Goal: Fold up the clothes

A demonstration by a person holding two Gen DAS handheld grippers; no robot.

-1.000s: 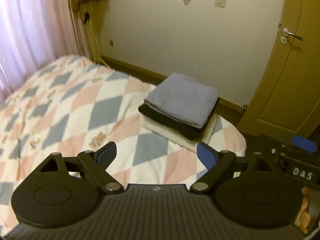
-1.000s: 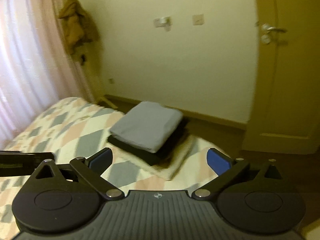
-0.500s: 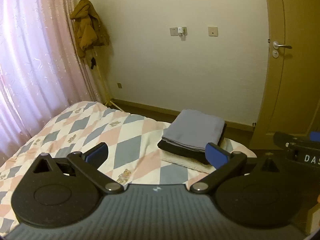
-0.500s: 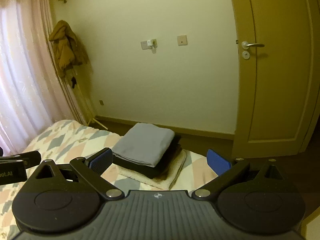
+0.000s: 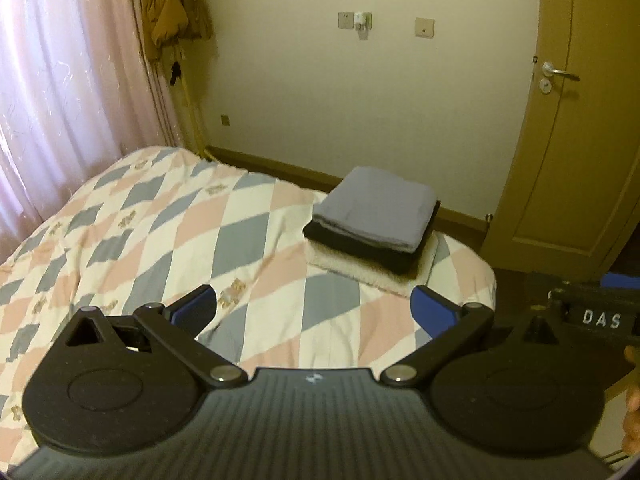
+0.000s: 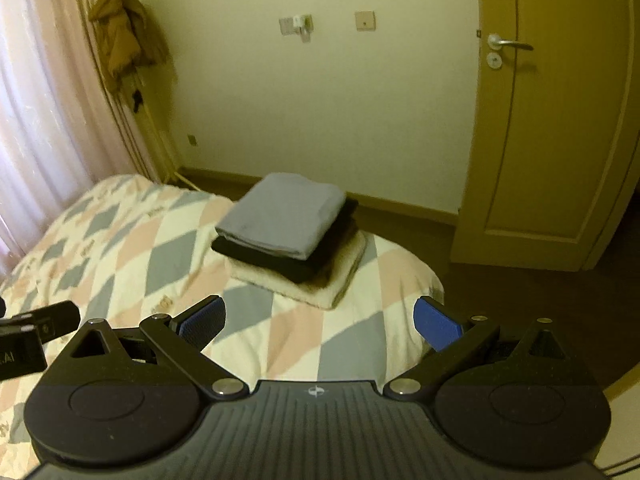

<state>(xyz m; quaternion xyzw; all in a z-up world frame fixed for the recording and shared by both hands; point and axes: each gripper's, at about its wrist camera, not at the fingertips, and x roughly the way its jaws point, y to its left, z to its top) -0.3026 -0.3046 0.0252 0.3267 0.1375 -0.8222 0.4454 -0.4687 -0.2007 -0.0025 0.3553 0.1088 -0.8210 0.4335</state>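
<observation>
Left claw [image 5: 314, 310] spread wide, empty, hovering above the bed [image 5: 132, 236] at bottom of frame. Right claw [image 6: 320, 322] also released, nothing between its blue pads [image 6: 436, 322]. Neither touches fabric. Stack of folded clothes [image 5: 374, 226] sits center-right, near the bed's far corner: grey garment [image 6: 282, 216] on top, black garment [image 6: 288, 262] under it, cream fleecy piece [image 6: 320, 288] at bottom. Likely soft, light, limp; layers slide easily. Best hold probably a pinch on a folded edge or corner, both claws, low and level. No unfolded item in view.
</observation>
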